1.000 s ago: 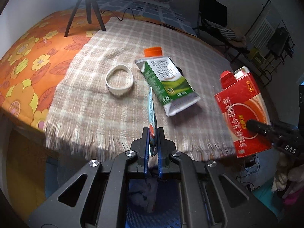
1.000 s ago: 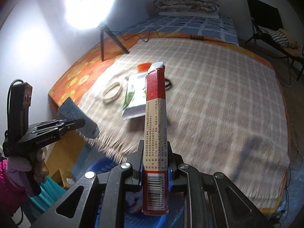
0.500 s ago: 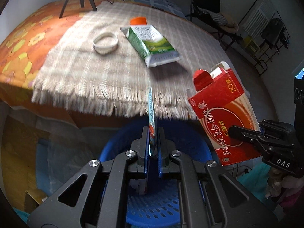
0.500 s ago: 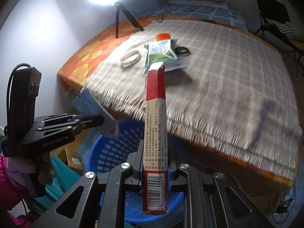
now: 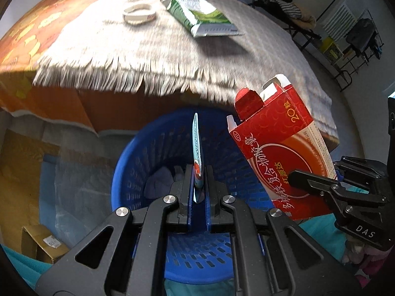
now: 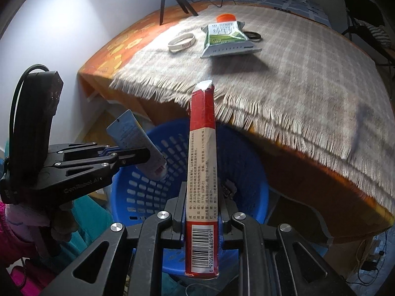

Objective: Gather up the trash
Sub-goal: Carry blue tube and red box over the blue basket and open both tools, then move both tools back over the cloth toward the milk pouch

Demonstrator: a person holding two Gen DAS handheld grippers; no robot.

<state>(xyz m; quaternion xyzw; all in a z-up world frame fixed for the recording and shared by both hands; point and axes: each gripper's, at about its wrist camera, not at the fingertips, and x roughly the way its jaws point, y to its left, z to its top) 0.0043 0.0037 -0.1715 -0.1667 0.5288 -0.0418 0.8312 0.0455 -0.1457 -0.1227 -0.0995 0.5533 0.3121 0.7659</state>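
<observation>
— So, how far along were you with the trash at that point?

— You had two pieces in hand and none of them dropped yet. Your left gripper [image 5: 197, 185] was pinching a flattened pale-blue squeeze tube [image 5: 196, 148] edge-on between its fingers, and it hung right over the round blue perforated plastic basket [image 5: 148, 148] on the floor, just at the near edge of the table.

— And the other side?

— Your right gripper [image 6: 201, 212] was clamped on a tall red cardboard box with a barcode [image 6: 202, 172], standing upright in the jaws, also over the basket's mouth, to the right of the tube.

— Was anything in the basket?

— A few crumpled scraps [image 5: 160, 182] lay at the bottom, though I couldn't tell what they were. So some collecting looked done.

— What was left?

— Releasing both items, I'd judge. After that, the checked fringed beige cloth [image 5: 172, 56] still carried a green-and-white flattened carton with an orange cap [image 5: 200, 14] at the far side, and a white ring-shaped band [image 5: 139, 14] to its left. A small dark ring [image 6: 253, 35] sat just right of the carton. Whether the two rings counted as trash, I couldn't say.
</observation>
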